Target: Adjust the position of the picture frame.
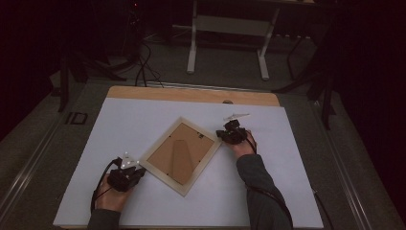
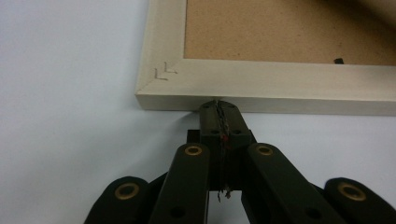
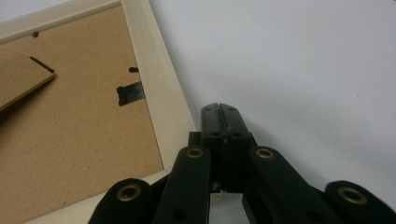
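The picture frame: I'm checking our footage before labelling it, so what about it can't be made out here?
- Front of the pale wooden picture frame: it lies face down in the high view, brown backing board up.
- Its far corners: cut off by the edges of both gripper views.
- Small black clips: too small to tell open or closed.

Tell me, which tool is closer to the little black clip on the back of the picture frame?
Right. The right tool sits beside the frame edge near the clip; the left tool touches another edge.
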Demonstrator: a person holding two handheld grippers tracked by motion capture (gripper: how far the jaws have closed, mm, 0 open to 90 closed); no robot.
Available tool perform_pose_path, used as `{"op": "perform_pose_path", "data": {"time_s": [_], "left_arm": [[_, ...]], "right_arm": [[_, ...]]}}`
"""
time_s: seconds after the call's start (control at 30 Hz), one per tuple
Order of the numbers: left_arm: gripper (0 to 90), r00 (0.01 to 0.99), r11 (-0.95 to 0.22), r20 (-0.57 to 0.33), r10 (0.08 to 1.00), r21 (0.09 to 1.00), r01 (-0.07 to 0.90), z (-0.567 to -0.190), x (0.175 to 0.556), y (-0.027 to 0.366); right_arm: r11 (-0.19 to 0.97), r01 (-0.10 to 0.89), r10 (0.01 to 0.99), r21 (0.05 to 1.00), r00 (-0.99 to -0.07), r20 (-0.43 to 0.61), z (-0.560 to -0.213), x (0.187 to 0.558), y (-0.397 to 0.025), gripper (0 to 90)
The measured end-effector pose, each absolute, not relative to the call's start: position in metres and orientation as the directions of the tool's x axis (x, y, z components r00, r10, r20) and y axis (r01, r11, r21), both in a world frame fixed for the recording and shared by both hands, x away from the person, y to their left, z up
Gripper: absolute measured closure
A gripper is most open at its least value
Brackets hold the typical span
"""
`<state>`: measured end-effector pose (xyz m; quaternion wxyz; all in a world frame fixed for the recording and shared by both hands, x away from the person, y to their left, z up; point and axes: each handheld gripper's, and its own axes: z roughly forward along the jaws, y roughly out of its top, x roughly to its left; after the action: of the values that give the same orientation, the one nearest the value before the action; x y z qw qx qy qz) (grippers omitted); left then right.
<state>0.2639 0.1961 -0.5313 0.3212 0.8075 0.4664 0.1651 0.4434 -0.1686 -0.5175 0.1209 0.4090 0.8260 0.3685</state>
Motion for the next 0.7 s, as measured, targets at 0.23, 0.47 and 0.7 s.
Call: {"op": "perform_pose_path", "data": {"time_s": [0.23,0.47,0.7], "left_arm": [[90.0,0.502,-0.357,-0.027,0.865,0.669,0.652,-0.531,0.265,0.192],[90.0,0.503,-0.370,-0.008,0.864,0.667,0.647,-0.530,0.265,0.186],[90.0,0.515,-0.387,0.003,0.857,0.664,0.640,-0.530,0.267,0.178]], "right_arm": [[0.392,0.587,0.763,0.709,-0.637,0.106,-0.518,0.442,-0.171,89.8],[0.392,0.590,0.766,0.706,-0.635,0.104,-0.517,0.441,-0.172,89.8],[0.397,0.577,0.756,0.714,-0.647,0.102,-0.516,0.440,-0.174,89.8]]}}
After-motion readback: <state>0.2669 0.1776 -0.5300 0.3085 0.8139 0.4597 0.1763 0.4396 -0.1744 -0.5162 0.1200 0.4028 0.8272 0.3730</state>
